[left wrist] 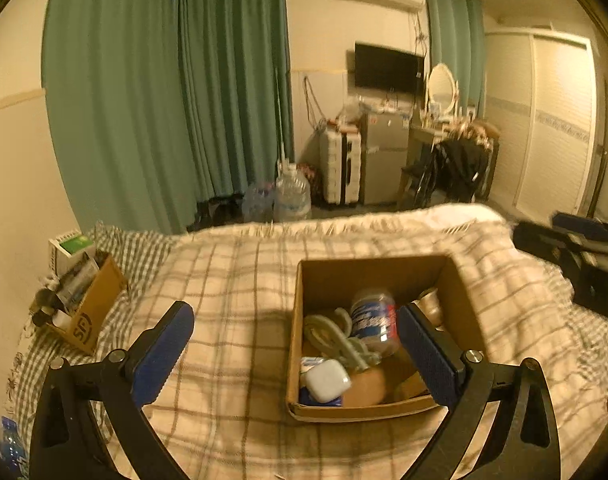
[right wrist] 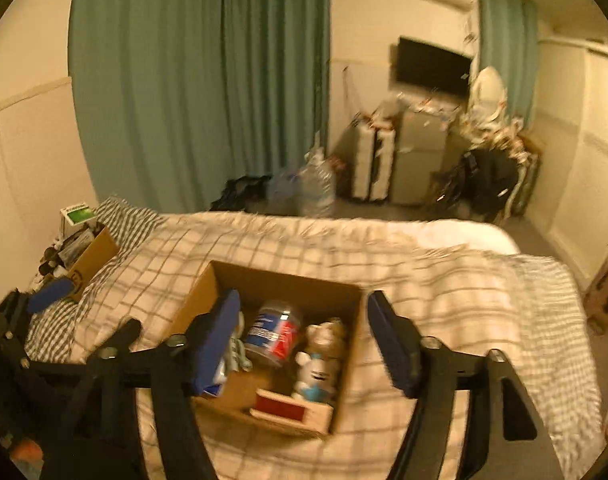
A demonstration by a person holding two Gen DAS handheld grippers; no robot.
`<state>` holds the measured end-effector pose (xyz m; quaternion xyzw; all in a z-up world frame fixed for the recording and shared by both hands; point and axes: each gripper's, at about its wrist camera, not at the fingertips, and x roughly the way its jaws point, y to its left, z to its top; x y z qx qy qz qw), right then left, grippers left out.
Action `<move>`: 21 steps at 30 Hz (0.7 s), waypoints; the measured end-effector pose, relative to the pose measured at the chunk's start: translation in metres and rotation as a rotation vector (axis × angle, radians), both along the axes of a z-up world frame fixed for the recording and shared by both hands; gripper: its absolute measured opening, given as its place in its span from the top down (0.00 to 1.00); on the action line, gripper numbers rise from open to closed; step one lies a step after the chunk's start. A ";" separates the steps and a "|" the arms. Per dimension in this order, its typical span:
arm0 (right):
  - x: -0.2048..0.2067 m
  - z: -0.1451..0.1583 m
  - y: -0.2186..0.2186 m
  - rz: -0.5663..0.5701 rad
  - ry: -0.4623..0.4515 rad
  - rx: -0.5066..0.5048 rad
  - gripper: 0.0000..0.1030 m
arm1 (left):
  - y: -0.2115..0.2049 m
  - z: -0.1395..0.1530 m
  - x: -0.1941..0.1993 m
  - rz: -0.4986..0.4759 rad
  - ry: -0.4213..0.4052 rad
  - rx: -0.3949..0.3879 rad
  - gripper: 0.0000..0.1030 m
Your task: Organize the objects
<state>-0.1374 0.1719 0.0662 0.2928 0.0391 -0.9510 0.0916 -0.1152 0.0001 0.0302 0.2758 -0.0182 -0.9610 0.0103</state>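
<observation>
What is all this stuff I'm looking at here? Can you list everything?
cardboard box: one, brown, open, middle of the bed
jar: one, clear with blue and red label, inside that box
white case: one, pale, near corner of that box
figurine: one, white and blue, inside that box
second box: one, brown, full, left edge of the bed
blanket: one, cream plaid, covering the bed
curtains: green, far wall
television: one, black, wall-mounted
water jug: one, clear, on the floor
left claw: open, empty
right claw: open, empty, over the box
</observation>
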 end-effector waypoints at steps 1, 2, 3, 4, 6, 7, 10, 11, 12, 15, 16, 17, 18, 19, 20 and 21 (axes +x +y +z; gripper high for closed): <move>0.009 0.005 0.005 -0.012 0.011 0.012 0.25 | 0.002 0.007 0.007 -0.004 0.015 0.008 0.00; 0.022 0.013 0.013 -0.047 0.033 0.032 0.20 | 0.004 0.013 0.012 -0.006 0.028 0.015 0.00; 0.031 0.019 0.018 -0.071 0.054 0.045 0.16 | 0.006 0.019 0.020 -0.009 0.044 0.023 0.00; 0.040 0.024 0.022 -0.087 0.075 0.056 0.14 | 0.008 0.023 0.025 -0.007 0.055 0.027 0.00; 0.059 0.034 0.032 -0.111 0.122 0.074 0.10 | 0.012 0.028 0.034 -0.006 0.069 0.034 0.00; 0.065 0.037 0.036 -0.118 0.137 0.071 0.09 | 0.014 0.030 0.038 -0.008 0.074 0.037 0.00; 0.079 0.037 0.047 -0.119 0.163 0.055 0.05 | 0.022 0.033 0.048 -0.008 0.088 0.033 0.00; 0.079 0.036 0.048 -0.119 0.165 0.053 0.02 | 0.024 0.033 0.051 -0.007 0.092 0.031 0.00; 0.080 0.032 0.050 -0.121 0.169 0.054 0.00 | 0.027 0.032 0.053 -0.007 0.095 0.028 0.00; 0.084 0.016 0.053 -0.123 0.194 0.072 0.00 | 0.034 0.025 0.057 -0.006 0.105 0.014 0.00; 0.084 0.010 0.053 -0.125 0.197 0.078 0.00 | 0.038 0.020 0.058 -0.001 0.110 0.003 0.00; 0.083 0.002 0.053 -0.125 0.202 0.087 0.00 | 0.039 0.017 0.058 0.003 0.114 -0.003 0.00; 0.083 -0.003 0.054 -0.123 0.206 0.089 0.00 | 0.042 0.013 0.058 0.009 0.116 -0.007 0.00; 0.084 -0.009 0.056 -0.123 0.211 0.087 0.00 | 0.043 0.008 0.057 0.013 0.114 -0.009 0.00; 0.082 -0.018 0.057 -0.121 0.215 0.086 0.00 | 0.045 0.003 0.056 0.016 0.110 -0.009 0.00; 0.080 -0.023 0.057 -0.120 0.211 0.088 0.00 | 0.046 -0.002 0.054 0.018 0.101 -0.008 0.00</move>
